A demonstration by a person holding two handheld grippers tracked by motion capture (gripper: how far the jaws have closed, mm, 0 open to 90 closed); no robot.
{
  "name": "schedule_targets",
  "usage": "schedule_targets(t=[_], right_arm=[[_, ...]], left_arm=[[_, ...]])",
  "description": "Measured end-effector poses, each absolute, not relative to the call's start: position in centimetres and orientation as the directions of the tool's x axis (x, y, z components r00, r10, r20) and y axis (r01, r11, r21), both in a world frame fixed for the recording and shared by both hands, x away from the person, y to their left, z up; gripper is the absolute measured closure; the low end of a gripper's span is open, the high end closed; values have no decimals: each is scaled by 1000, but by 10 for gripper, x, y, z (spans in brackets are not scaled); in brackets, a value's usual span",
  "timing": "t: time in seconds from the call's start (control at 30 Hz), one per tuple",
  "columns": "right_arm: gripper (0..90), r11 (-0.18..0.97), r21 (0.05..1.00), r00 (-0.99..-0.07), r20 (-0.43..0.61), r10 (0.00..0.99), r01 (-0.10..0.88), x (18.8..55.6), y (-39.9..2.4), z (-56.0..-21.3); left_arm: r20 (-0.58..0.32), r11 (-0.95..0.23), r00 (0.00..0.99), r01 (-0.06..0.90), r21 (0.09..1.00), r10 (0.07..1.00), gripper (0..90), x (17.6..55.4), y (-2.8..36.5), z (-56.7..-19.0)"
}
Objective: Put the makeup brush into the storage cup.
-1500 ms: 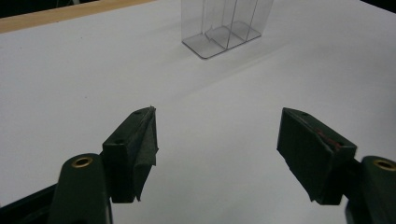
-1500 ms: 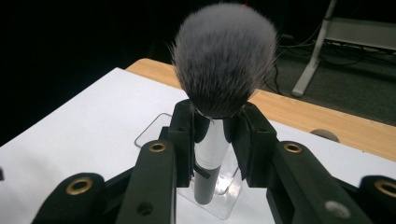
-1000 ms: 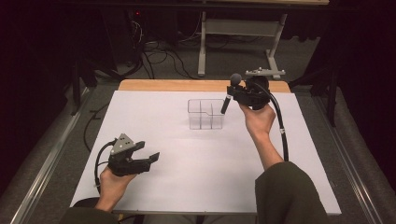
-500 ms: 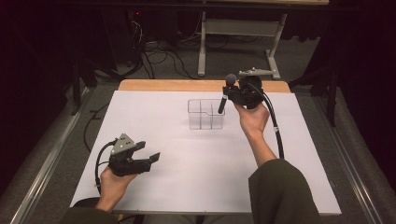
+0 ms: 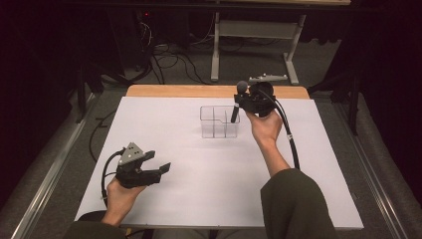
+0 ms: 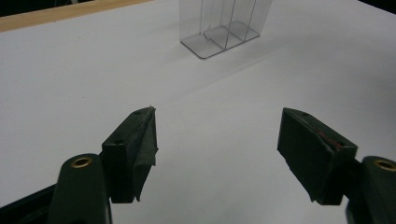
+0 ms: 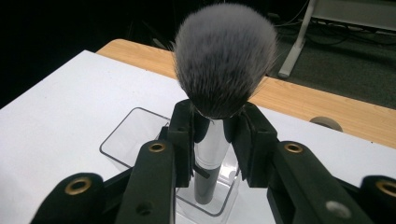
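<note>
Makeup brush: grey-tipped bristle head up, silver ferrule and black handle below, standing near upright with a slight tilt. Handle end hangs over the right-hand compartment of the clear organizer; in the right gripper view the handle tip sits inside the open top of that compartment, whether it touches the bottom cannot be told

Right gripper: closed on the brush, pads clamped on the ferrule just under the bristles. In the high view the right gripper is held above the far right corner of the organizer, palm side toward the near edge, black cable trailing down along the forearm

Organizer: transparent, divided into compartments, standing at the middle of the bench, toward the far side, on a white surface

Left gripper: near left part of the bench, well apart from the organizer, jaws spread wide with nothing between them; the left gripper view has bare white surface between the pads, organizer far ahead
</note>
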State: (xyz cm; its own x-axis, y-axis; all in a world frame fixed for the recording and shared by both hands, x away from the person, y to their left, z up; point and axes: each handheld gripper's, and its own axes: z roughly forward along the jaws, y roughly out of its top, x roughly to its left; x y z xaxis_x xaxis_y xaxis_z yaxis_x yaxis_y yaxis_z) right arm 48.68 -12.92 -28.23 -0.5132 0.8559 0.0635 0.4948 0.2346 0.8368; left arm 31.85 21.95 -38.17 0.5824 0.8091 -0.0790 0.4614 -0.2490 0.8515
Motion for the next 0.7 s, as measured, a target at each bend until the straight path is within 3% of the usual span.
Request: schedule_targets(t=[0.47, 0.7], right_arm=[[702, 267, 818, -514, 40, 857, 509, 490, -124, -288], [428, 265, 820, -507, 36, 861, 507, 490, -120, -287]], left_arm=[[-77, -253, 584, 462, 850, 808, 286, 319, 219, -382], [-80, -249, 583, 462, 851, 809, 286, 318, 220, -382]])
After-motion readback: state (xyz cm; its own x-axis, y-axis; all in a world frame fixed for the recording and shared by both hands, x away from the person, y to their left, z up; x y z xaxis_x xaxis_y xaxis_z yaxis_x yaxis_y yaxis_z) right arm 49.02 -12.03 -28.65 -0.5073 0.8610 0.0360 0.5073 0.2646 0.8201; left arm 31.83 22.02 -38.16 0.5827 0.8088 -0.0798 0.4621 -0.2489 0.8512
